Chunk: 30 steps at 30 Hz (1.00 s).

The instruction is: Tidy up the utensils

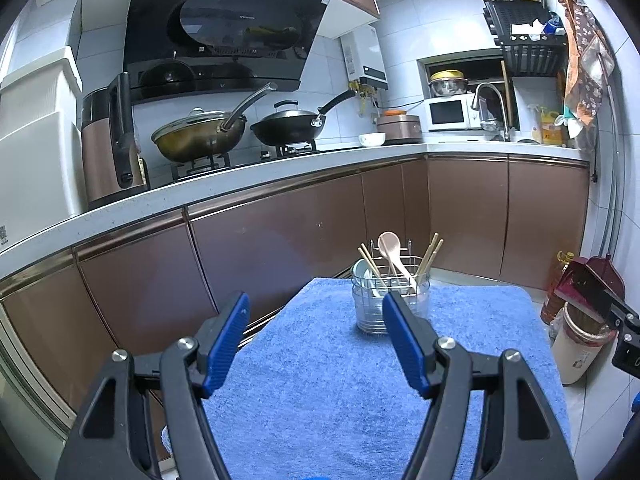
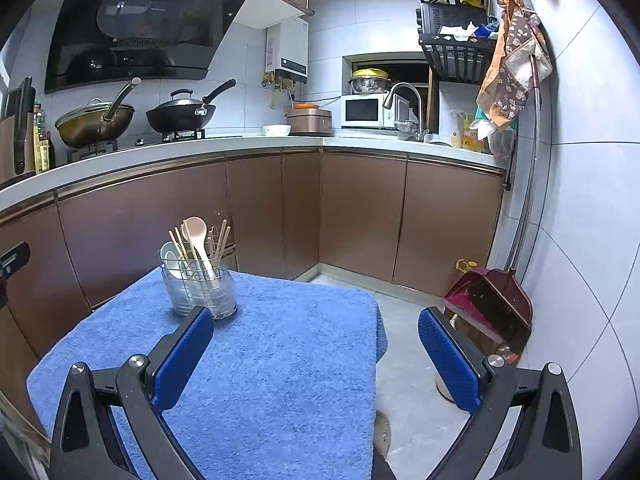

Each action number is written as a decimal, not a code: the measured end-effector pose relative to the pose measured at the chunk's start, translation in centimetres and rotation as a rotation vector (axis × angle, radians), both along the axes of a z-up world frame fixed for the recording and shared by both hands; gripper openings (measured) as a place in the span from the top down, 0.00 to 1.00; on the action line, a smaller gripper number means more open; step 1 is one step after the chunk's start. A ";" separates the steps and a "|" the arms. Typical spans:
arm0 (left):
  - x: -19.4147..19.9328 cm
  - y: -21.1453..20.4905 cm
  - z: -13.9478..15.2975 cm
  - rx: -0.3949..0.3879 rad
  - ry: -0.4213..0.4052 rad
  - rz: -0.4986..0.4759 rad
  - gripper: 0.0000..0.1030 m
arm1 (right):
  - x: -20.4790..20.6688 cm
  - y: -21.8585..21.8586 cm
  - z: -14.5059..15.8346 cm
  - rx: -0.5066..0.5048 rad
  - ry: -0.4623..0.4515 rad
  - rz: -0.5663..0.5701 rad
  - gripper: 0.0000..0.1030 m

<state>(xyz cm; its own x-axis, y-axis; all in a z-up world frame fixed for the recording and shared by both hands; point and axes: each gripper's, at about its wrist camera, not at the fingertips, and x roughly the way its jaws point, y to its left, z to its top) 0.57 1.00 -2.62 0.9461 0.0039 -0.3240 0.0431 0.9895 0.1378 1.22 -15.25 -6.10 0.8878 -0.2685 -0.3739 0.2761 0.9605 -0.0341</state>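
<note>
A wire utensil holder (image 1: 390, 300) (image 2: 200, 288) with a clear liner stands at the far end of a blue towel (image 1: 332, 380) (image 2: 256, 360) spread over a small table. A pale pink spoon (image 1: 390, 246) (image 2: 196, 232), several wooden chopsticks (image 1: 430, 254) (image 2: 220, 240) and a white spoon (image 2: 170, 256) stick up out of it. My left gripper (image 1: 316, 300) hangs open above the towel, short of the holder, with nothing between its blue pads. My right gripper (image 2: 316, 316) is open too, over the towel's right edge, holding nothing.
Brown cabinets under a white counter (image 1: 240, 192) run behind the table. Two woks (image 1: 200, 136) sit on the stove. A red dustpan and broom (image 2: 492, 304) lean on the right wall. Part of the right gripper's body (image 1: 624, 332) shows at the left view's right edge.
</note>
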 end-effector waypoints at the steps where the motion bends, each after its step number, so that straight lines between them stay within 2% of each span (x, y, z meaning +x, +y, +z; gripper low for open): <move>1: 0.0 0.0 0.0 -0.001 0.001 0.001 0.35 | 0.0 0.0 0.0 0.001 0.000 0.001 0.00; 30: 0.2 1.2 -0.3 -0.022 -0.008 0.033 0.35 | 0.8 0.3 -0.2 0.001 0.011 0.020 0.00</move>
<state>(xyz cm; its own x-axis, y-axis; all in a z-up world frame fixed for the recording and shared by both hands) 0.73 2.15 -2.97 0.9482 0.0285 -0.3165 0.0091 0.9931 0.1165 2.05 -14.96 -6.28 0.8887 -0.2502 -0.3842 0.2562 0.9659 -0.0365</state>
